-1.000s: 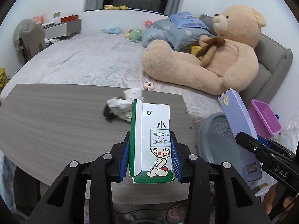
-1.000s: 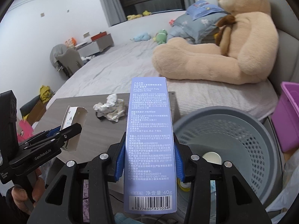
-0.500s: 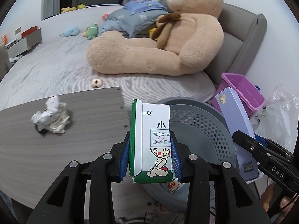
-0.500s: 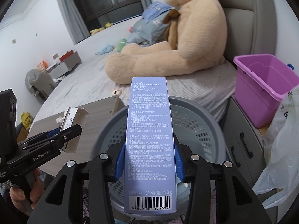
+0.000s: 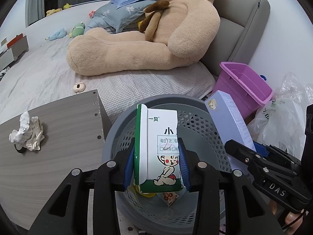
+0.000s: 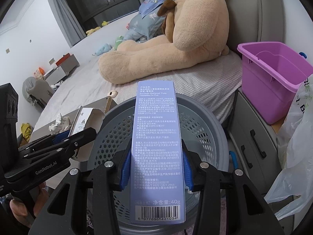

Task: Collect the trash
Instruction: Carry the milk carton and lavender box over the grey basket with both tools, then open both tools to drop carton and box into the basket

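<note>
My left gripper (image 5: 157,168) is shut on a green-and-white carton (image 5: 158,146) with a cartoon child on it, held over the grey perforated trash basket (image 5: 172,101). My right gripper (image 6: 155,171) is shut on a long lilac toothpaste box (image 6: 156,137), also above the basket (image 6: 205,113). In the left wrist view the lilac box (image 5: 228,121) and right gripper (image 5: 242,152) show at the right. In the right wrist view the carton (image 6: 86,121) and left gripper (image 6: 78,135) show at the left. A crumpled paper ball (image 5: 27,135) lies on the grey wooden table (image 5: 64,129). Wrappers (image 5: 168,196) lie in the basket's bottom.
A big teddy bear (image 5: 156,39) sits on the bed (image 5: 39,72) behind the basket. A purple bin (image 5: 246,82) and a clear plastic bag (image 5: 281,113) stand to the right. A drawer cabinet (image 6: 252,137) is beside the basket. A small beige object (image 5: 78,87) lies on the bed.
Both grippers have swung right from over the table to over the basket, each still holding its box. The paper ball has slid to the left of the left wrist view.
</note>
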{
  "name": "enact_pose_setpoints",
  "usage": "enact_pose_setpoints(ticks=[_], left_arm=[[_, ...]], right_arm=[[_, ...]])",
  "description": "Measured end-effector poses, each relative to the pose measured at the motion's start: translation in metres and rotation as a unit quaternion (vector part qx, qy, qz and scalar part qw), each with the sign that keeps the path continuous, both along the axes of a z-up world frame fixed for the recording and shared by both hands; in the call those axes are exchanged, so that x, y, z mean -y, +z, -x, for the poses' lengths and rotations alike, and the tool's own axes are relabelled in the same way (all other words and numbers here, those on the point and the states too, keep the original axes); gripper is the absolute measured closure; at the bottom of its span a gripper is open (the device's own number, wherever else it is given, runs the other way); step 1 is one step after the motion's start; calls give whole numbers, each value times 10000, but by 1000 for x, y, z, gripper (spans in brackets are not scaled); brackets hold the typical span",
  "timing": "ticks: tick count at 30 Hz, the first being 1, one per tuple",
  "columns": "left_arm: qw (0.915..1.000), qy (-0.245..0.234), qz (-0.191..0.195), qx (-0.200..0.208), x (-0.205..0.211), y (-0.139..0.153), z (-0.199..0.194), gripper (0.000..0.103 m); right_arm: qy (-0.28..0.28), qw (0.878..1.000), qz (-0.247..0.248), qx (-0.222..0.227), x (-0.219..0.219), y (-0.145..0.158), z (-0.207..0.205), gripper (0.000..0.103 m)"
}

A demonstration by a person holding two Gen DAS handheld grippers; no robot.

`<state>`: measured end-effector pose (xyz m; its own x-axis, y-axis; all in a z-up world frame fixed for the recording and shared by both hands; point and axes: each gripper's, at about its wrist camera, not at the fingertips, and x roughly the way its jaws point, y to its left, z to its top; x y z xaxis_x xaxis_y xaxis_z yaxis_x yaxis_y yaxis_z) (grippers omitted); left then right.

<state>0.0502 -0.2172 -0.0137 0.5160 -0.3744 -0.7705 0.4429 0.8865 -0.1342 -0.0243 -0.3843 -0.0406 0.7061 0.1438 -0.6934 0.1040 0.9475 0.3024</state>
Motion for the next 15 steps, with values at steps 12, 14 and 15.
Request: enact_pose_setpoints(ticks=[12, 14, 15], left_arm=[[9999, 61, -30, 86, 1, 0, 5, 38], [9999, 82, -27, 86, -1, 1, 6, 37], [9999, 87, -23, 87, -1, 1, 6, 37]], right_arm=[[-94, 9998, 14, 157, 3, 3, 3, 40], [-83, 9999, 13, 149, 2, 2, 3, 40], [-77, 9999, 16, 147, 2, 2, 3, 39]])
